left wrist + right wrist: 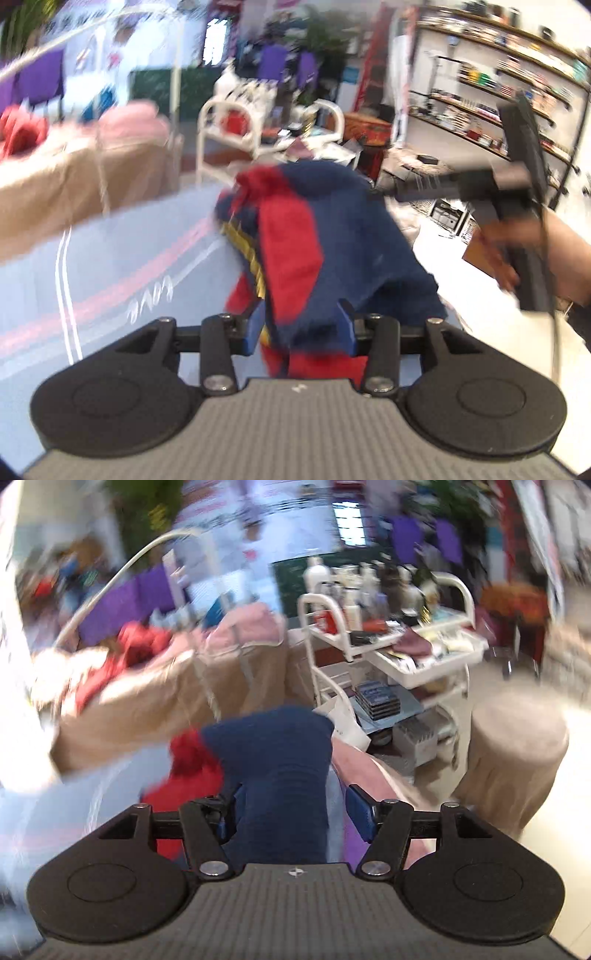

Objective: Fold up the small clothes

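While lifted clear of the pale blue sheet (110, 266), navy-and-red garment (314, 236) pinched by left gripper (301, 328) and right gripper (291, 812); unfolded, bunched; folding all left.

Both grippers — left gripper (301, 326), right gripper (295, 814) — have black linkages, silver screws, blue fingertip pads (360, 812), ribbed grey housings.

Both wrist views face the cart (258, 122) (388, 635) closely.
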A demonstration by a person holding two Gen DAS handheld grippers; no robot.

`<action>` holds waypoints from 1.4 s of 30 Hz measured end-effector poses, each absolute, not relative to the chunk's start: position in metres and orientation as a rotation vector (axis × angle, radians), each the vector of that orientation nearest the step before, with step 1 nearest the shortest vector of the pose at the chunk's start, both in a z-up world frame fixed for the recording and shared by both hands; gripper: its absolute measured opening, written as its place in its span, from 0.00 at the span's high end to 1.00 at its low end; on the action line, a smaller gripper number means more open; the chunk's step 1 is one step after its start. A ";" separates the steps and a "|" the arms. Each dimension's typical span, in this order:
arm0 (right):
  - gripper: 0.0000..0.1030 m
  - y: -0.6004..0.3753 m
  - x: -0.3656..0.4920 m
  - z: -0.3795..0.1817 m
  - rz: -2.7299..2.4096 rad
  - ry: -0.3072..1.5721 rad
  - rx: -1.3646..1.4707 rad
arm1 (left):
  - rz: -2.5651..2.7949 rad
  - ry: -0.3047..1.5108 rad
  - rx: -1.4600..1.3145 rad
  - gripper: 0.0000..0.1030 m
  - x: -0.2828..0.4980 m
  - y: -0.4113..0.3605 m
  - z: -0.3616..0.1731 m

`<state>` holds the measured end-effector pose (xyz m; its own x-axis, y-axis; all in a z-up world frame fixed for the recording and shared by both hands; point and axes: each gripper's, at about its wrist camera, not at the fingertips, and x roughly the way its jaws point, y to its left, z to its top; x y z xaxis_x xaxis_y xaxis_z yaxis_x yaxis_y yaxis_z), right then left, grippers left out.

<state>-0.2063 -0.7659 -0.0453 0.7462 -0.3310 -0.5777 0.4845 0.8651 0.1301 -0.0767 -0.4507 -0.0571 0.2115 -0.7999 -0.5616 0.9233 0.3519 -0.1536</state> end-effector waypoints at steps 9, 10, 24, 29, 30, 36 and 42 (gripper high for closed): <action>0.68 -0.737 -0.257 -0.076 -0.371 0.805 0.231 | -1.237 0.660 0.371 0.60 -0.085 -0.503 -0.069; 0.68 -0.739 -0.260 -0.076 -0.366 0.848 0.260 | -1.234 0.658 0.378 0.60 -0.086 -0.503 -0.071; 0.59 -0.759 -0.260 -0.075 -0.421 0.774 0.447 | -1.221 0.698 0.387 0.47 -0.074 -0.504 -0.082; 0.37 -0.751 -0.267 -0.071 -0.509 0.813 0.541 | -1.195 0.667 0.460 0.35 -0.075 -0.478 -0.069; 0.22 -0.744 -0.270 -0.061 -0.553 0.821 0.536 | -1.187 0.644 0.489 0.21 -0.079 -0.472 -0.062; 0.00 -0.673 -0.272 0.006 -0.500 0.773 0.314 | -1.090 0.479 0.562 0.00 -0.107 -0.428 0.002; 0.00 -0.643 -0.259 0.033 -0.531 0.776 0.149 | -0.997 0.453 0.604 0.00 -0.125 -0.419 0.041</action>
<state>-0.2590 -0.6430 0.0334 0.5905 -0.4007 -0.7006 0.5078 0.8591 -0.0633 -0.1250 -0.4194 0.0414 0.4747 -0.6371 -0.6073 0.8765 0.4048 0.2604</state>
